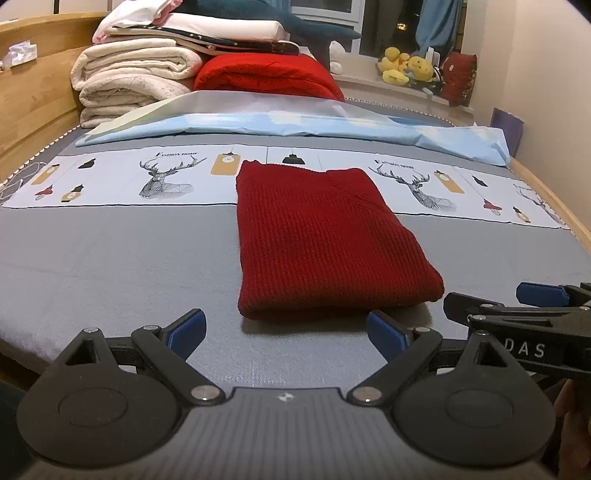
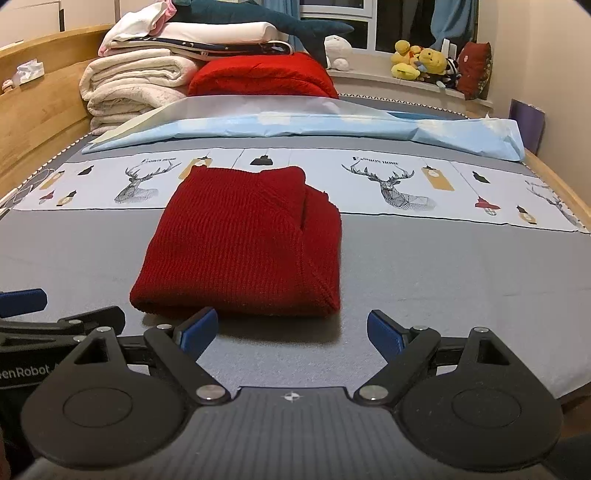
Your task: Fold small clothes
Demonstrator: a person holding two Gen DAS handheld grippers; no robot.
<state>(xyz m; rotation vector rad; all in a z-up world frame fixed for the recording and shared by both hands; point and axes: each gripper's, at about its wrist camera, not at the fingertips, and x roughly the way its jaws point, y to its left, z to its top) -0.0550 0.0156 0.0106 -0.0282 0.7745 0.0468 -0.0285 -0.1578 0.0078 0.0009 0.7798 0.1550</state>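
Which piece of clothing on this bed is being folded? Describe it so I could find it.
On the bed, look at the grey sheet in front of the deer-print strip. The dark red knit sweater lies there folded, flat and ribbed, unlike the brighter red blanket among the stacked bedding behind.

Room layout: a wood-framed bed [image 1: 33, 110] carries a grey sheet [image 1: 110, 258] with a deer-print band [image 1: 166, 177]. Folded blankets [image 1: 129, 74] are stacked at the far end, beside a red quilt [image 2: 258, 77]. Behind them is a window [image 2: 369, 26] with blue curtains [image 2: 454, 22]; plush toys [image 2: 417, 61] occupy its sill. Walls [image 2: 554, 92] are cream.
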